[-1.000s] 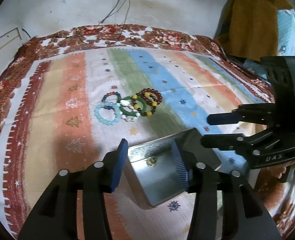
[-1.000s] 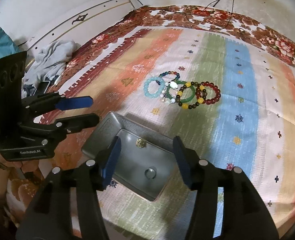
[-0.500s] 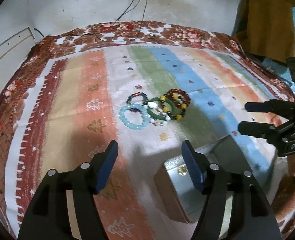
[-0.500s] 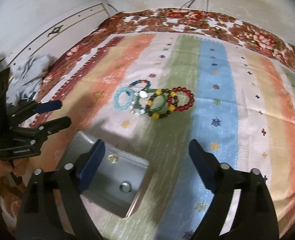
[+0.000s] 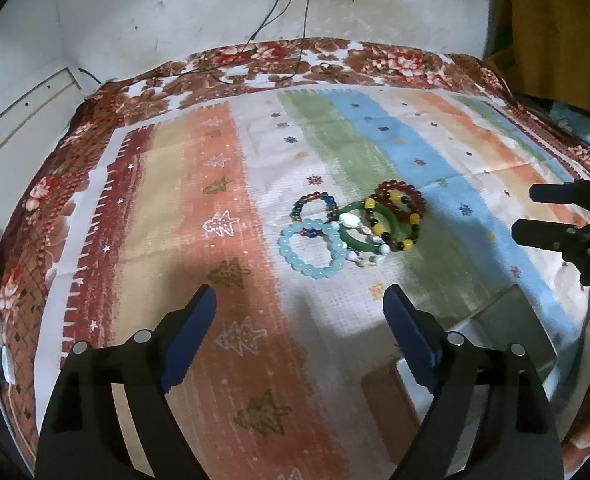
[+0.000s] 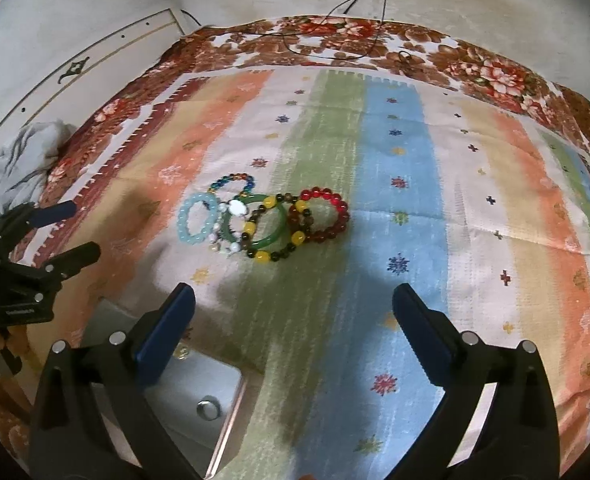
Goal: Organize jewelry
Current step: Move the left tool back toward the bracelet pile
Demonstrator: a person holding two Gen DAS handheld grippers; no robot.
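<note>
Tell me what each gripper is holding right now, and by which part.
Nothing. The left gripper and right gripper are both open and empty; the bracelets lie untouched on the striped cloth.

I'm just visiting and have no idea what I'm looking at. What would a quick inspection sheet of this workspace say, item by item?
Surface: striped pastel cloth over a red floral blanket.
Job's things: pale blue bead bracelet, green bangle, red bead bracelet, yellow-and-dark bead bracelet and multicolour bead bracelet, clustered and overlapping; open grey metal box nearer, holding a small ring.
Clutter: crumpled grey cloth at the blanket's edge.
Grippers: left gripper and right gripper both open, holding nothing.
Cables: black wires running from a wall socket onto the blanket.
Surroundings: stained white wall; mustard garment.
</note>
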